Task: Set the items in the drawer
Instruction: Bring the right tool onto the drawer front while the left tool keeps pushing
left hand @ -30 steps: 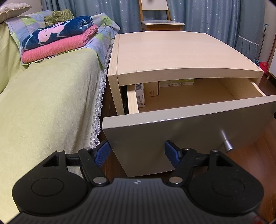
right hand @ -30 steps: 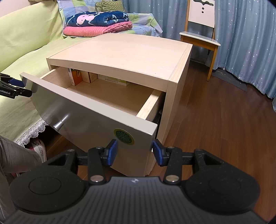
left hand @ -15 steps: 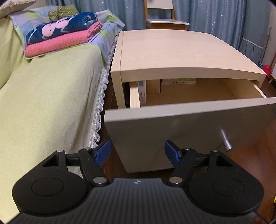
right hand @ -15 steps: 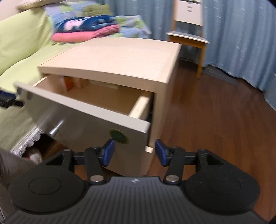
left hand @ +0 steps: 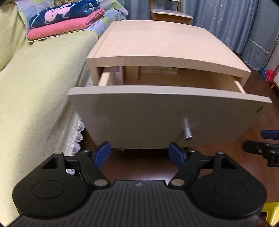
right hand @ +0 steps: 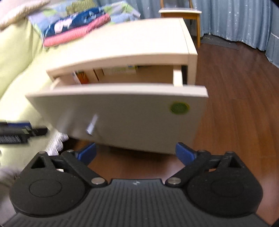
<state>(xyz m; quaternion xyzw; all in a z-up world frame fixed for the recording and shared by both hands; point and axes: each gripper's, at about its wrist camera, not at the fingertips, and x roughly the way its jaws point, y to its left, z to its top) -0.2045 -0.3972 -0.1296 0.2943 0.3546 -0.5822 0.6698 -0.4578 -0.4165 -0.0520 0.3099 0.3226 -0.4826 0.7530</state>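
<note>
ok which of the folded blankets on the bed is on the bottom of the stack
The pink knitted blanket is at the bottom; the navy blanket with the pale cartoon figure lies on top of it, and both rest on the patchwork pillow beside the nightstand.

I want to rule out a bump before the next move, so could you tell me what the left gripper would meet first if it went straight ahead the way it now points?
Most likely the grey drawer front. The left gripper is open, empty and aimed at its lower edge, so it might slip beneath instead; depth is unclear.
</note>
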